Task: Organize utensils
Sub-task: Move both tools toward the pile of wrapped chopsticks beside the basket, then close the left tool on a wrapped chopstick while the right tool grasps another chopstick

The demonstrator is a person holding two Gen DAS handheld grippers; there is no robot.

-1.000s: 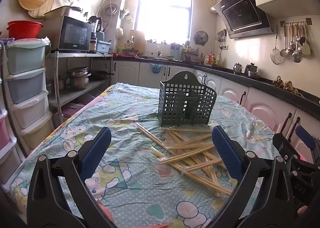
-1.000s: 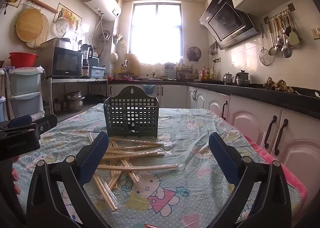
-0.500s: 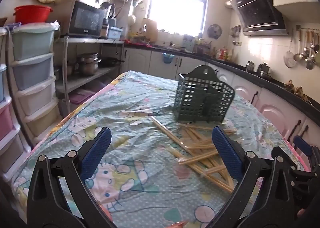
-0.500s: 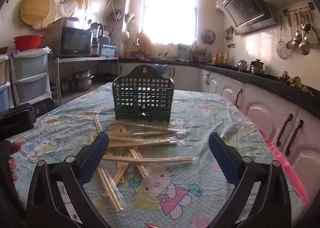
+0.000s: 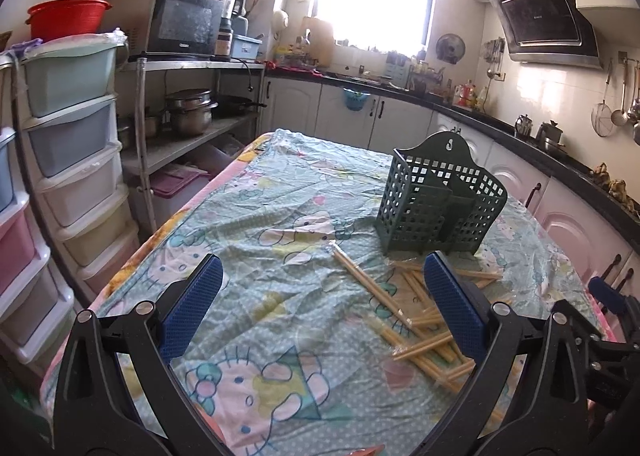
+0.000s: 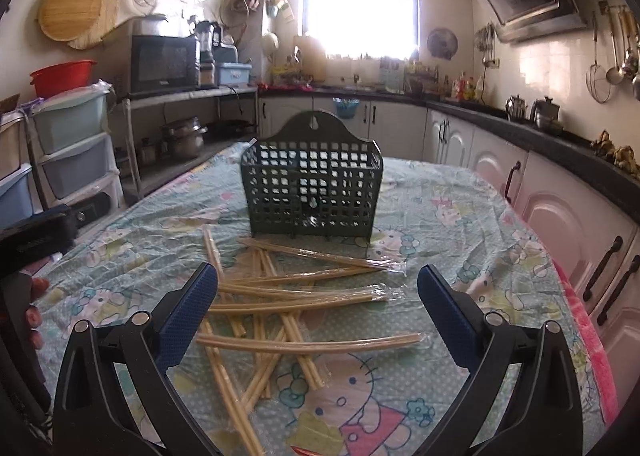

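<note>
A dark green mesh utensil basket stands upright on the table; it also shows in the left wrist view. Several plastic-wrapped pairs of wooden chopsticks lie scattered in front of it, seen in the left wrist view too. My left gripper is open and empty above the tablecloth, left of the pile. My right gripper is open and empty, hovering over the near part of the pile.
The table wears a cartoon-print cloth under clear plastic. Stacked plastic drawers and a metal shelf with pots stand left. Pink-white cabinets run along the right. The other gripper shows at the left edge.
The left gripper has swung left and tilted down, so the basket and chopsticks sit further right in its view. The right gripper has moved closer to and above the pile. Both stay open.
</note>
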